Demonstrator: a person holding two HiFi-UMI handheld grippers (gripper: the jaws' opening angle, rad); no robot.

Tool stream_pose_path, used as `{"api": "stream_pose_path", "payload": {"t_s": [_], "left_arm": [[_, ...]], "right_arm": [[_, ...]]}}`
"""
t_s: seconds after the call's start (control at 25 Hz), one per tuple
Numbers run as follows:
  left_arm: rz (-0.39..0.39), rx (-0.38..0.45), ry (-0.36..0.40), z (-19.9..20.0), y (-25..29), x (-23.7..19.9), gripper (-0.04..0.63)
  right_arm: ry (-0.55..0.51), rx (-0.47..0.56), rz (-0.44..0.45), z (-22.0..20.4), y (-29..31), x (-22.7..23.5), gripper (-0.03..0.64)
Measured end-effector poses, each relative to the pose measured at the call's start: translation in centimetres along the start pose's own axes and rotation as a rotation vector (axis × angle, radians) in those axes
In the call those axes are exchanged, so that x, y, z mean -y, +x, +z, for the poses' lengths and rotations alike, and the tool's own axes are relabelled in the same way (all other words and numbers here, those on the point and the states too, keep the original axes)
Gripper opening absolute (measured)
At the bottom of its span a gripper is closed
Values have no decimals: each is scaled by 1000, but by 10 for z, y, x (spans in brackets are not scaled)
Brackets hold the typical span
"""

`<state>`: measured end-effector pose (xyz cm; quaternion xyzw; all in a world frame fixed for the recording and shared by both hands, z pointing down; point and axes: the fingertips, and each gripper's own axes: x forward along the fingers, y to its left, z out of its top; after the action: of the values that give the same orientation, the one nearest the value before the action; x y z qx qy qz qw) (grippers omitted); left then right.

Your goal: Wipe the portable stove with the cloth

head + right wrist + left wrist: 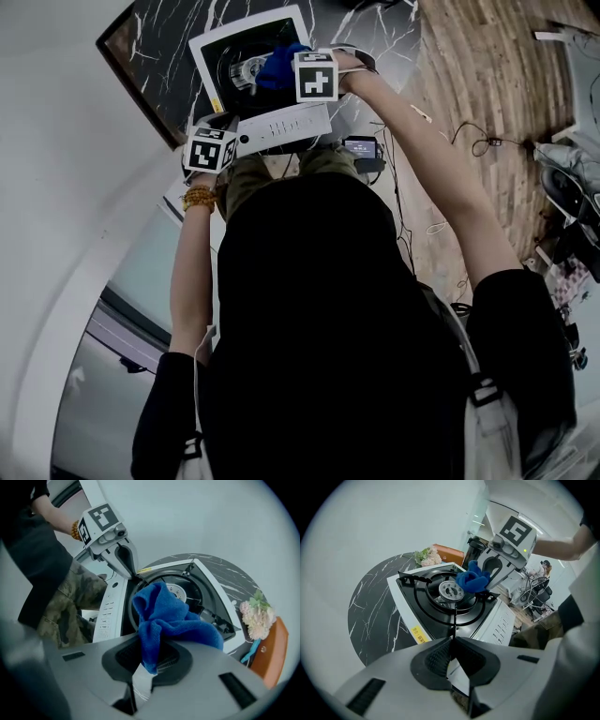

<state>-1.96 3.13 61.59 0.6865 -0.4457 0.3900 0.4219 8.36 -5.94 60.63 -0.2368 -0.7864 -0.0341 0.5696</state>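
Our right hand-held gripper (147,656) pinches the blue cloth (168,616) over the stove (110,609) — our left hand-held gripper (452,656), jaws closed and empty, sits at the stove's corner.

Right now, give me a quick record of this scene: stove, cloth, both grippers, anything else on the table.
stove: on the round black marble table
cloth: blue, bunched, beside the burner
right gripper: shut on the cloth
left gripper: jaws together, tips at the stove's corner by the yellow label
other: flowers beyond the stove
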Motion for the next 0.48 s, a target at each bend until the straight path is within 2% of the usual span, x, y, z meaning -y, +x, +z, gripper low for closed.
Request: {"api": "stream_pose_path", "payload": {"t_s": [0.2, 0.28, 0.36, 0.44, 0.48], "left_arm": [[5, 8, -17, 0, -3, -1, 31], [2, 5, -26, 0, -3, 1, 31], [-2, 2, -34, 1, -2, 4, 31], [-7, 6, -41, 1, -1, 4, 31], [-12, 10, -45, 1, -1, 3, 31]], "right_arm": [[43, 72, 2, 1, -4, 0, 32], [105, 153, 5, -1, -11, -1, 32], [166, 270, -37, 2, -26, 5, 32], [180, 357, -80, 18, -42, 10, 32], [157, 361, -90, 27, -45, 10, 32]]}}
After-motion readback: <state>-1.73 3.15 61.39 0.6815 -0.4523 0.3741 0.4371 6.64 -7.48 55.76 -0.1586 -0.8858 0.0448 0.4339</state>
